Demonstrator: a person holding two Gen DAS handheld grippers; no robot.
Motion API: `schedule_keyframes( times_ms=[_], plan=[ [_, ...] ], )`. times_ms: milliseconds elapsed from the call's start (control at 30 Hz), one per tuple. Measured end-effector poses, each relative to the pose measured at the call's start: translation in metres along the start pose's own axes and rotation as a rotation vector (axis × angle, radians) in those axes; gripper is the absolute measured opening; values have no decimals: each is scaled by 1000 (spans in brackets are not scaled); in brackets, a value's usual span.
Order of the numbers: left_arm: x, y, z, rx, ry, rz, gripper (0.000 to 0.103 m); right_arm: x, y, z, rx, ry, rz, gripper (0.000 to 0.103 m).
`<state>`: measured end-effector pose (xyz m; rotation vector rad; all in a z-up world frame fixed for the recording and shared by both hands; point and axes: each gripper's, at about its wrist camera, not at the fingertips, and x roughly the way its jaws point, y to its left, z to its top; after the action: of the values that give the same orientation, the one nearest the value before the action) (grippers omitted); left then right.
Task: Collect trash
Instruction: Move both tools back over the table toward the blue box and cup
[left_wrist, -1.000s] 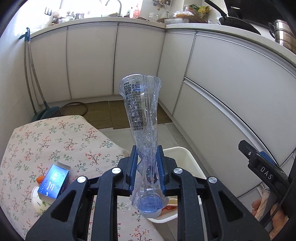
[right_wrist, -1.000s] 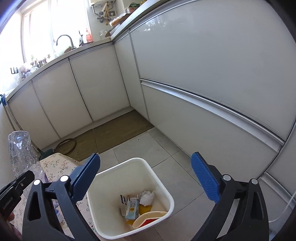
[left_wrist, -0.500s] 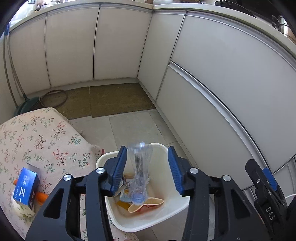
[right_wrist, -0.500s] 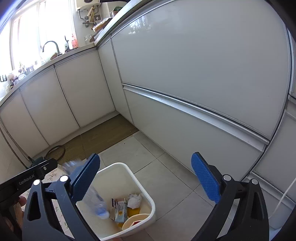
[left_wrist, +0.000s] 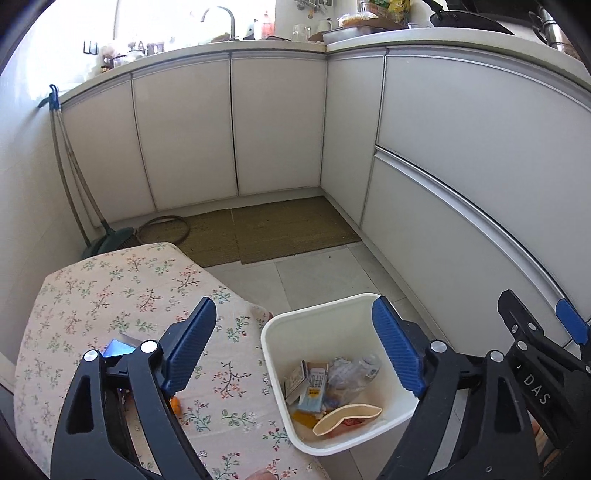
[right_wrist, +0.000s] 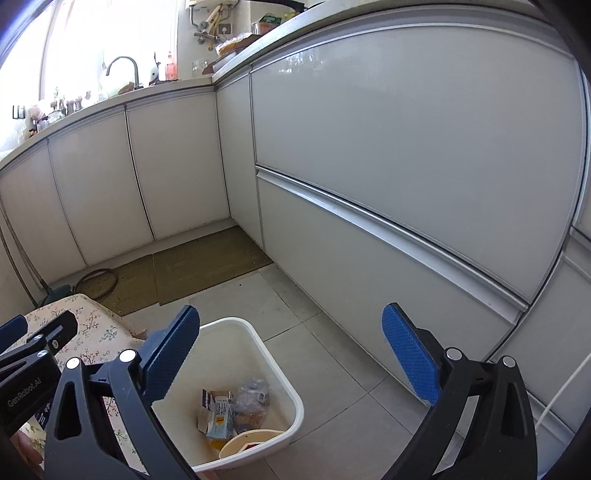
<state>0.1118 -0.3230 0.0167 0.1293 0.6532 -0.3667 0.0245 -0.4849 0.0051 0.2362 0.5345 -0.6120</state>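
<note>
Two grippers hang over a kitchen floor. The left gripper (left_wrist: 293, 343) has its jaws opening wide, and nothing is between them. The right gripper (right_wrist: 291, 354) has its jaws spread wide too, and it holds nothing.

Below them sits the white bin (left_wrist: 317, 306), on the grey floor, touching the edge of the flowered table (left_wrist: 110, 291). In the left view the bin is at about 5 o'clock from the table's middle.

Inside the bin is the trash that is done. The clear plastic bottle (left_wrist: 351, 369) lies on its side in there, crumpled, on top of the pile. Just beside it, at its 9 o'clock, is a small carton (left_wrist: 314, 387). At the bottle's 6 o'clock lies a bent paper bowl (left_wrist: 347, 415) with something red in it.

Some trash looks left. On the table, behind the left gripper's left finger, a blue box (left_wrist: 118, 348) peeks out. Something small and orange (left_wrist: 176, 405) shows near it, at the box's 5 o'clock. I cannot tell what the orange thing is.

So I think the job is partly done. The bottle is in, and the table things likely need picking up next.
</note>
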Motion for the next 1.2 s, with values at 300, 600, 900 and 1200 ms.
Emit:
schedule_keyframes(
  times_ms=[300, 600, 900, 1200],
  plan=[
    [-8, 26, -13, -35, 14, 57, 89, -11, 23, -7, -54, -18, 30, 96],
    [-12, 60, -21, -94, 44, 97, 89, -13, 53, -13, -115, -5, 67, 96],
    [-13, 104, -32, -159, 75, 144, 89, -19, 97, -22, -205, -10, 112, 96],
    [-11, 156, -50, -251, 132, 194, 89, -22, 143, -33, -284, -8, 155, 96]
  ],
)
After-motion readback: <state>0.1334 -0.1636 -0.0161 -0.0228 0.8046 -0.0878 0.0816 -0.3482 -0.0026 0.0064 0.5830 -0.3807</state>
